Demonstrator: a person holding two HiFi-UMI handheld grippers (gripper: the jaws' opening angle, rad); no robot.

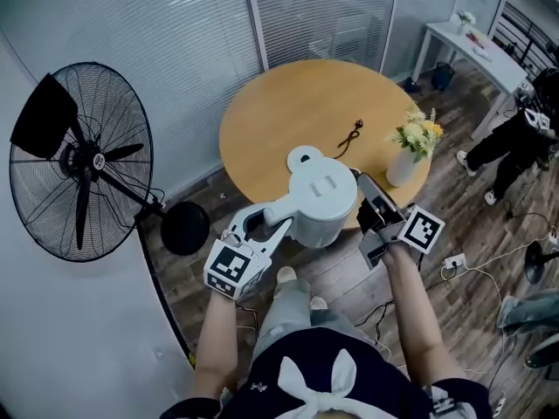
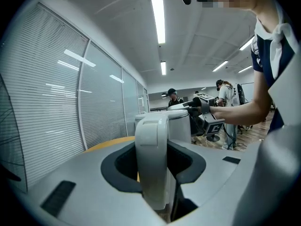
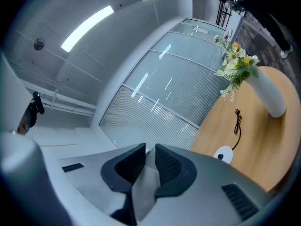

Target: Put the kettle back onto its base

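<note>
White kettle (image 1: 320, 201) upright, off table; L gripper (image 1: 262, 223) clamps handle (image 2: 153, 159), R gripper (image 1: 365, 195) pinches its edge.

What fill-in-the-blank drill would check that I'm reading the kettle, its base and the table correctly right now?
1. The left claw holds the kettle by its ____.
2. The kettle's base lies bare on the round wooden ____.
3. The white vase holds ____.
Missing words: handle; table; flowers.
</note>
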